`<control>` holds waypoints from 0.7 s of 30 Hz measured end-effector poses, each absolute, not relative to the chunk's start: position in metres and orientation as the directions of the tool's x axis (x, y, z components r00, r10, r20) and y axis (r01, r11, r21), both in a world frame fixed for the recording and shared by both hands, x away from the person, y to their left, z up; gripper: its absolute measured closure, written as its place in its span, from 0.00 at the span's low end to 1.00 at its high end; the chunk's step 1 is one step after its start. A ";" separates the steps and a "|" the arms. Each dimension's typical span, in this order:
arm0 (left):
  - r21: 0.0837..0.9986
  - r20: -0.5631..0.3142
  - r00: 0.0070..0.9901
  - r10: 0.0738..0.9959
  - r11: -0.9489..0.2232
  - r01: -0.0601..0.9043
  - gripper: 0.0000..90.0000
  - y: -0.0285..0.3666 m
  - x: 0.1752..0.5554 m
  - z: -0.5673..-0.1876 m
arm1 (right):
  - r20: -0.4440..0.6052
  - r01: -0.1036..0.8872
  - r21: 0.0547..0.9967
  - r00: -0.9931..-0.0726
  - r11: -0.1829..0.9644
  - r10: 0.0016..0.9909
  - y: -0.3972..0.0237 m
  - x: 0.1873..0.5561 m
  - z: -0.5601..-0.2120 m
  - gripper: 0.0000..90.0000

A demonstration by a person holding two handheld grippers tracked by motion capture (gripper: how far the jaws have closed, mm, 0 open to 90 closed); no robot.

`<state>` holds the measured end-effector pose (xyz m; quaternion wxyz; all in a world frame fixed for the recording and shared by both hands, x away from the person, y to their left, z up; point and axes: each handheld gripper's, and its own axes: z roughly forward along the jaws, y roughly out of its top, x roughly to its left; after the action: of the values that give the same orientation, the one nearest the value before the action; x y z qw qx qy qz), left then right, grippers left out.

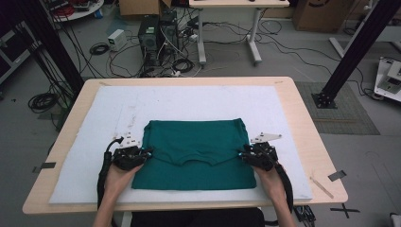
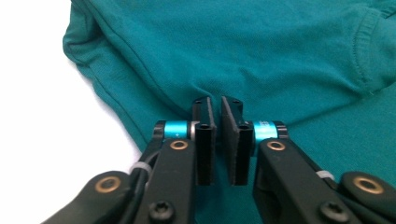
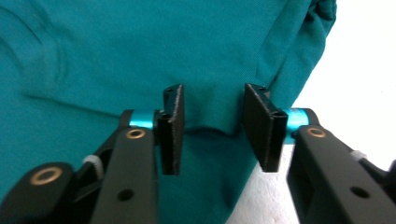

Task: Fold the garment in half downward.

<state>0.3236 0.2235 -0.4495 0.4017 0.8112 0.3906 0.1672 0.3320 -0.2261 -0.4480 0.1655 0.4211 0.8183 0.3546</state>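
Note:
A teal shirt (image 1: 194, 142) lies folded on the white mat (image 1: 189, 101), its collar toward the near side. My left gripper (image 1: 144, 152) sits at the shirt's left edge. In the left gripper view the left gripper (image 2: 215, 100) has its pads almost together, pinching a raised fold of the shirt (image 2: 233, 46). My right gripper (image 1: 243, 153) sits at the shirt's right edge. In the right gripper view the right gripper (image 3: 212, 91) has its jaws apart, and a folded edge of the shirt (image 3: 140, 46) lies between them without being pressed.
The mat covers most of the wooden table (image 1: 302, 123). A strip of tape (image 1: 336, 175) sits near the table's right front corner. Beyond the far edge are computer towers (image 1: 158, 30), floor cables and black frame posts (image 1: 352, 52).

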 end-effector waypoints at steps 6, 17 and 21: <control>0.785 -0.035 0.635 0.772 -0.372 0.495 0.96 0.223 0.323 -0.449 | 0.035 0.563 0.724 -0.607 0.399 0.794 -0.225 0.331 -0.449 0.93; 0.801 -0.064 0.664 0.745 -0.359 0.480 0.96 0.231 0.311 -0.441 | 0.097 0.569 0.729 -0.635 0.380 0.766 -0.234 0.324 -0.442 0.97; 0.797 -0.068 0.682 0.729 -0.371 0.477 0.96 0.232 0.304 -0.439 | 0.142 0.583 0.726 -0.647 0.365 0.749 -0.242 0.317 -0.441 0.97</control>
<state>0.3039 0.2318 -0.4395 0.4212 0.8144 0.3700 0.1496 0.3169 -0.2424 -0.4412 0.1066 0.4066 0.8193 0.3899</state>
